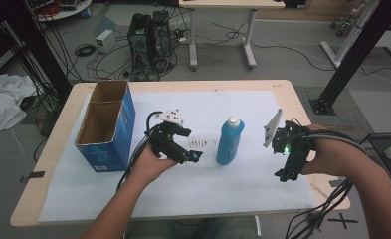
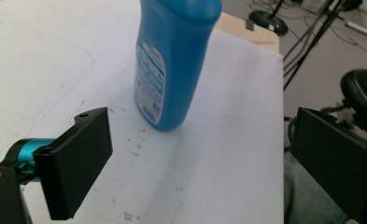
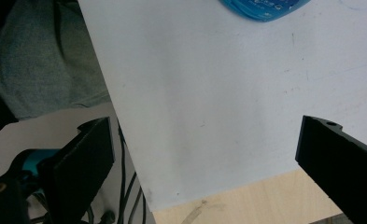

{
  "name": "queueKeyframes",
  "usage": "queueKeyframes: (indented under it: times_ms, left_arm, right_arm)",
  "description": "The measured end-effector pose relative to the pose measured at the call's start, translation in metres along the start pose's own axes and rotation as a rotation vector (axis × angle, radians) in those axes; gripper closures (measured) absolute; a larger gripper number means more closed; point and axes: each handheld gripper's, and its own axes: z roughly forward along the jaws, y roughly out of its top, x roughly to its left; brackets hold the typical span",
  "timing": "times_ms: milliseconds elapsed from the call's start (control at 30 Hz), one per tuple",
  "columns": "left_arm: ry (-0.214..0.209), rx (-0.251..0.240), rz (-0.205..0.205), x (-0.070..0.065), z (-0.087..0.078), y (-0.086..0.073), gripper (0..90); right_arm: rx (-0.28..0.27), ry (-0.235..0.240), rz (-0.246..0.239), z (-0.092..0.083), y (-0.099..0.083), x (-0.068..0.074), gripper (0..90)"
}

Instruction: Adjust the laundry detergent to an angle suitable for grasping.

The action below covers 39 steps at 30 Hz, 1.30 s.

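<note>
Right now you hold your left gripper [image 1: 193,155] with its jaws spread wide and nothing between them. Ahead of those jaws, a little beyond their tips and closer to the left-hand one in the left gripper view, the blue bottle [image 2: 172,60] stands upright on the white mat [image 2: 55,70]; its label faces the jaws and there is bare mat between the tips and its base, so you are near it but not touching. From above, the bottle [image 1: 230,141] stands between your two grippers, with the left one just beside it.

Your right gripper [image 1: 282,174] is also wide open and grips nothing. Its jaws point down at the near edge of the mat, where the wooden table [image 3: 246,205] shows below the tips. The bottle's base [image 3: 260,9] lies well beyond those jaws, at the far end of that view.

Behind your left hand [image 1: 150,167], away from the jaws, an open cardboard box [image 1: 106,124] stands on the mat.
</note>
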Motion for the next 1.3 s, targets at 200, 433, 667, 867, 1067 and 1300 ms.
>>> queueKeyframes:
  times_ms: [200, 433, 667, 867, 1067, 1300]
  left_arm:
    - [0.044, -0.018, -0.007, -0.003, 0.012, 0.002, 5.6]
    - [0.105, -0.052, 0.016, -0.01, 0.025, 0.007, 5.6]
    - [0.119, -0.07, 0.023, -0.013, 0.034, 0.009, 5.6]
    - [0.124, -0.11, 0.024, -0.017, 0.046, 0.012, 5.6]
    - [0.166, -0.134, -0.013, -0.022, 0.057, 0.015, 5.6]
    - [0.2, -0.152, -0.015, -0.025, 0.072, 0.02, 5.6]
  right_arm:
    - [-0.006, -0.003, 0.007, -0.001, 0.0, 0.002, 3.5]
    - [-0.003, -0.004, 0.008, -0.001, -0.002, 0.002, 3.5]
    - [-0.004, 0.0, 0.012, 0.001, -0.004, 0.002, 3.5]
    - [-0.005, 0.003, 0.006, 0.002, -0.005, 0.003, 3.5]
    - [-0.02, 0.002, 0.009, 0.003, -0.005, 0.002, 3.5]
    - [-0.023, 0.005, -0.001, 0.004, -0.006, 0.001, 3.5]
